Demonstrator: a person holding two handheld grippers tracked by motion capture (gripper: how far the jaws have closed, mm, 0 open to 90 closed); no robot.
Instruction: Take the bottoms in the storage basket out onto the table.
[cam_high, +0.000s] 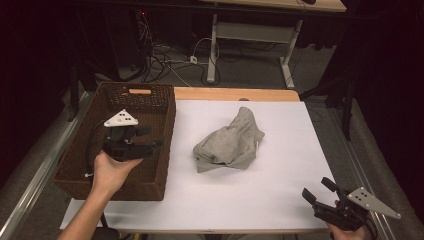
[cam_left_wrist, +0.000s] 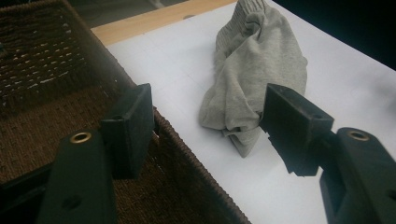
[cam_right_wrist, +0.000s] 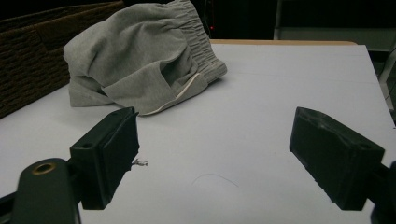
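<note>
A crumpled grey garment (cam_high: 229, 142) lay mid-table on the white sheet (cam_high: 280, 185), right of the wicker basket (cam_high: 75, 172). The left gripper (cam_high: 159, 142) hovered over the basket, the right gripper (cam_high: 319, 189) near-right; both stood spread wide, empty.

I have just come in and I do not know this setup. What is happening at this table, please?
A person holds a hand-held gripper in each hand at a white-covered table. The left hand-held gripper hangs open over the brown wicker basket, pointing toward the crumpled grey garment in the middle of the table. The right hand-held gripper waits open near the table's front right corner. Neither touches the garment, and the basket looks empty.
</note>
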